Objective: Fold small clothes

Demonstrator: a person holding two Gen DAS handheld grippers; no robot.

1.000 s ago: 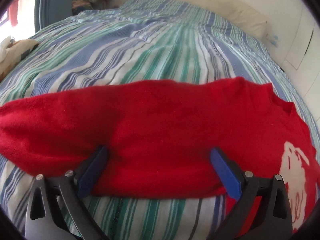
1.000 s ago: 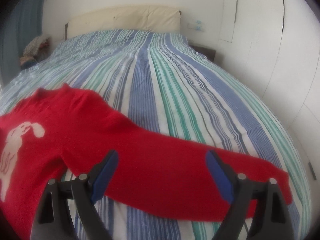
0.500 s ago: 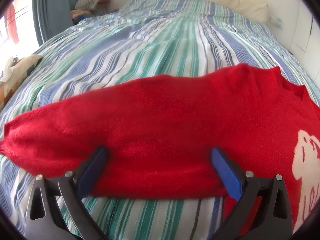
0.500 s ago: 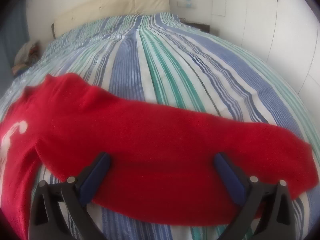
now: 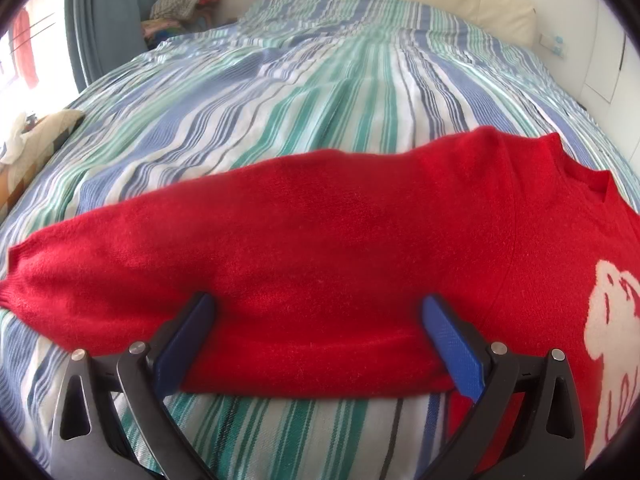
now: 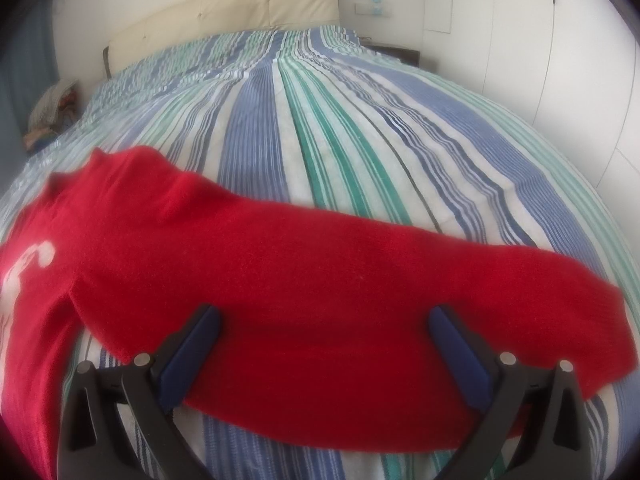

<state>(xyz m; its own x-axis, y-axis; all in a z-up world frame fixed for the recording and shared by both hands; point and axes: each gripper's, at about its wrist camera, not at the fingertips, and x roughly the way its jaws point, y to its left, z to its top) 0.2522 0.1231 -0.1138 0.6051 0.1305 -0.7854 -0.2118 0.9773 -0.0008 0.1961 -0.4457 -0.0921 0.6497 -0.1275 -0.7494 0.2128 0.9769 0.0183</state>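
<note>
A small red sweater point(image 5: 360, 240) with a white animal print point(image 5: 612, 320) lies flat on the striped bed, sleeves spread to both sides. In the left wrist view my left gripper point(image 5: 318, 312) is open, its blue pads straddling the near edge of the left sleeve. In the right wrist view the sweater point(image 6: 320, 288) stretches across the frame and my right gripper point(image 6: 324, 324) is open, its jaws either side of the right sleeve's near edge. Neither gripper holds the cloth.
The striped bedspread point(image 5: 320, 100) runs back to a cream headboard point(image 6: 240, 12). A pile of clothes point(image 5: 180, 0) sits at the far left corner by a curtain. White wardrobe doors point(image 6: 560, 60) stand on the right.
Both grippers have moved forward and lower onto the sleeves, so the sleeves now fill more of each view. Both stay open.
</note>
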